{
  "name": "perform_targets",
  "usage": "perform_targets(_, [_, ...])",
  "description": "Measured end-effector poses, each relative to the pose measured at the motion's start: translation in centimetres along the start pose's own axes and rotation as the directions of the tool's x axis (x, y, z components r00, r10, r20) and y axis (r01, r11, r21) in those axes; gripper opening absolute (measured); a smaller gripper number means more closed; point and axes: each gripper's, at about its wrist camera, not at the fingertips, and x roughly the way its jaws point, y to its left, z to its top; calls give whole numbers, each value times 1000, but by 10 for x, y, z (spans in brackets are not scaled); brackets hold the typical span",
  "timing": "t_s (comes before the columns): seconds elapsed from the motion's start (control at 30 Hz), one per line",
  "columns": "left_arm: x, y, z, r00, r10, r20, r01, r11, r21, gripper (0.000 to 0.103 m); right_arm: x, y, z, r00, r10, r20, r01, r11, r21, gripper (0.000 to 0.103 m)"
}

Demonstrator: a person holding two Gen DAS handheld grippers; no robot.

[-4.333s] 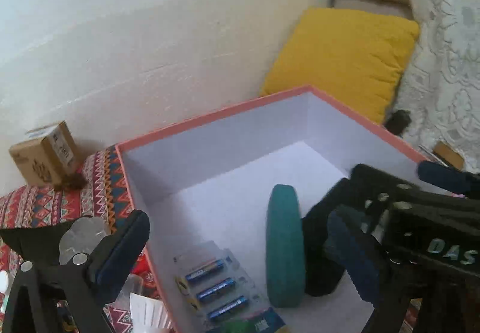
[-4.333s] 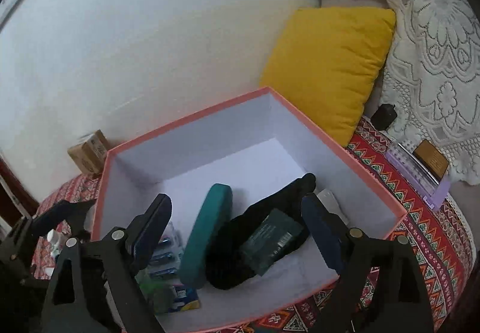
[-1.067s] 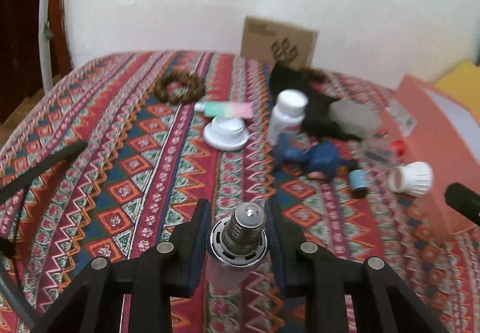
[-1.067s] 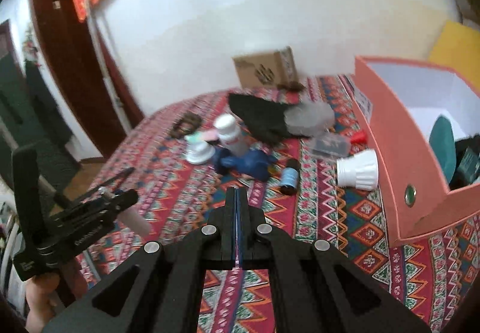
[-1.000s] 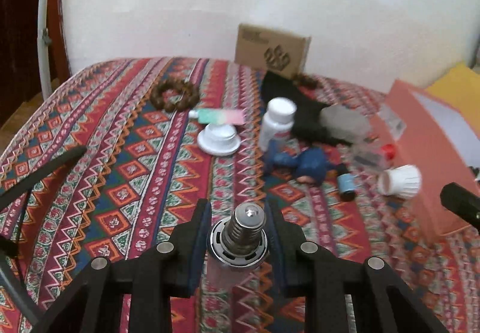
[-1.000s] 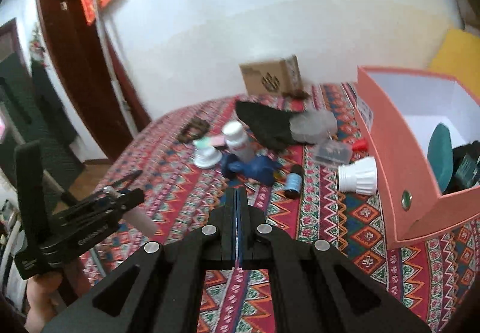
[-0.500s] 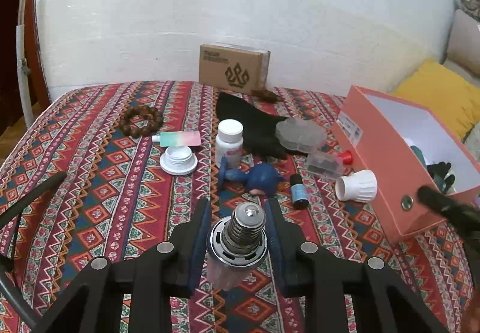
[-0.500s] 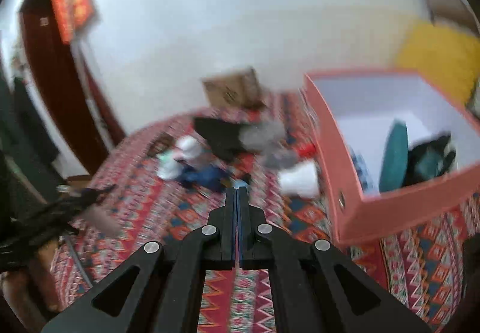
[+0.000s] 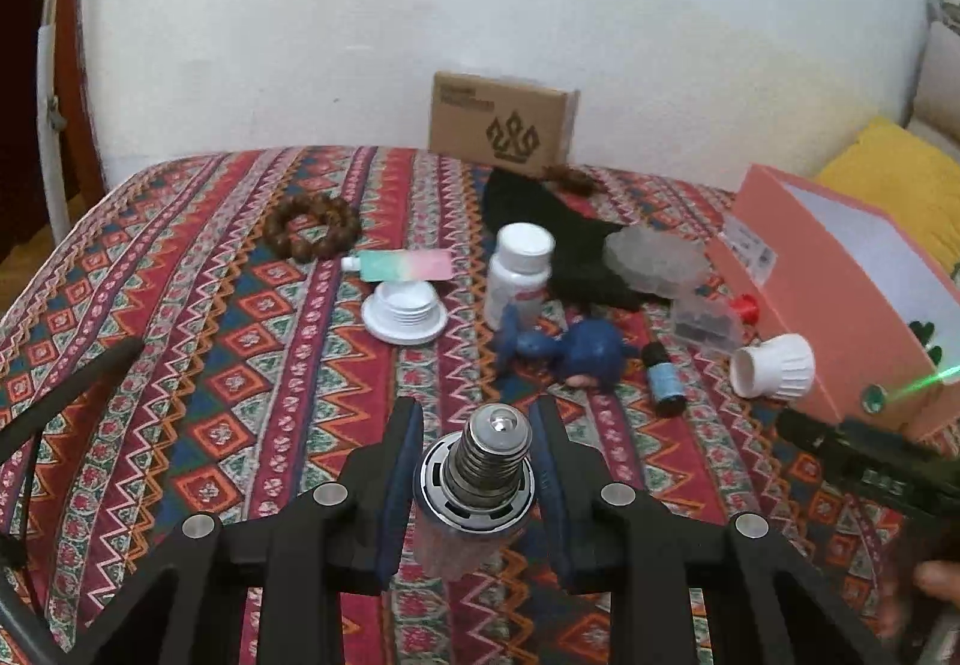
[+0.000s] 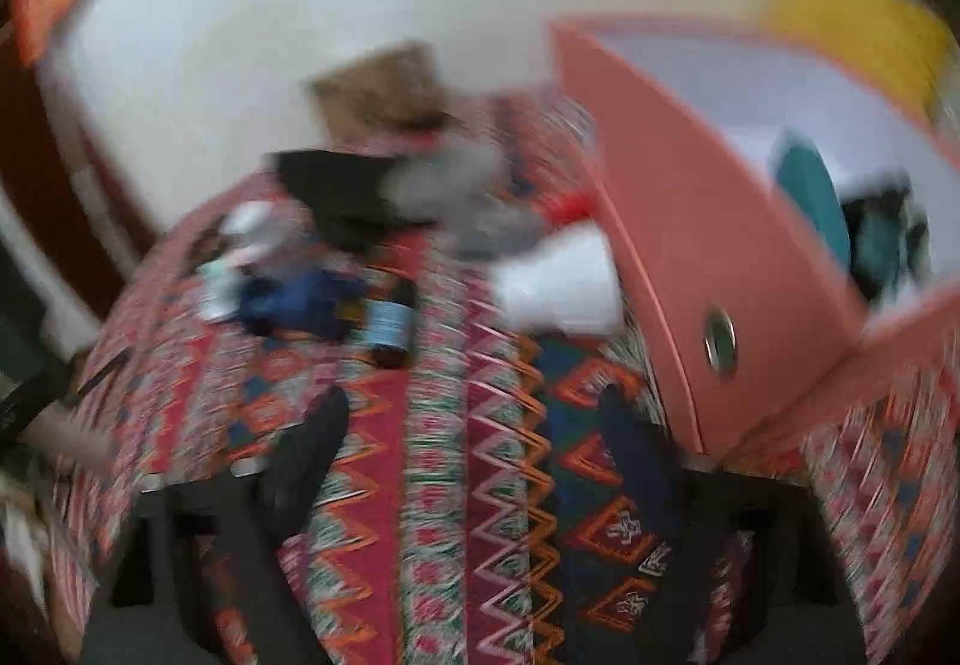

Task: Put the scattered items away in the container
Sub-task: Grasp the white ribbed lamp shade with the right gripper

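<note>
My left gripper [image 9: 477, 461] is shut on a light bulb [image 9: 477, 485], its metal screw base pointing forward, held above the patterned cloth. The salmon box [image 9: 840, 293] stands at the right; it also shows in the blurred right wrist view [image 10: 690, 221], with a teal case [image 10: 810, 197] inside. My right gripper [image 10: 474, 461] is open and empty, low over the cloth left of the box. Scattered items lie ahead: a white pill bottle [image 9: 519, 269], a blue toy [image 9: 564, 347], a small blue-label vial [image 9: 663, 380], a white bulb cap [image 9: 774, 365] and a white lid [image 9: 405, 311].
A cardboard box [image 9: 501, 125] stands against the wall. A bead bracelet [image 9: 312, 227], a pastel tube [image 9: 402, 266], a black cloth [image 9: 558, 221], a clear round case [image 9: 654, 257] and a clear small box [image 9: 705, 323] lie on the cloth. A yellow cushion [image 9: 894, 167] sits behind the box.
My right gripper has opened from shut and swung down toward the cloth by the box. My left gripper still holds the bulb and has moved a little closer to the items.
</note>
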Motion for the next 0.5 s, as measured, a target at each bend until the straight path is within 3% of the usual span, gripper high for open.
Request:
perform_targets(0.2, [13, 15, 9, 1000, -20, -6, 20, 999, -39, 30, 46, -18, 17, 998, -60, -5, 60, 970, 235, 99])
perform_targets(0.27, [17, 18, 13, 1000, -31, -5, 30, 998, -49, 30, 52, -25, 24, 991, -130, 28, 110, 921, 373, 103])
perform_targets(0.37, [21, 20, 15, 1000, -31, -5, 30, 998, -53, 30, 58, -28, 32, 961, -264, 83, 186, 837, 514, 103])
perform_targets(0.4, [21, 21, 15, 999, -32, -8, 32, 998, -57, 30, 60, -29, 34, 952, -290, 100, 191, 815, 547, 100])
perform_targets(0.43, [22, 22, 15, 999, -33, -10, 32, 998, -58, 30, 62, -30, 35, 954, -273, 126, 162, 819, 550, 86])
perform_targets(0.47, [22, 22, 15, 999, -30, -11, 30, 998, -58, 30, 64, -31, 35, 960, -243, 142, 129, 828, 546, 59])
perform_targets(0.5, [23, 23, 14, 1000, -28, -12, 28, 998, -56, 30, 65, -31, 33, 974, -181, 138, 80, 839, 539, 60])
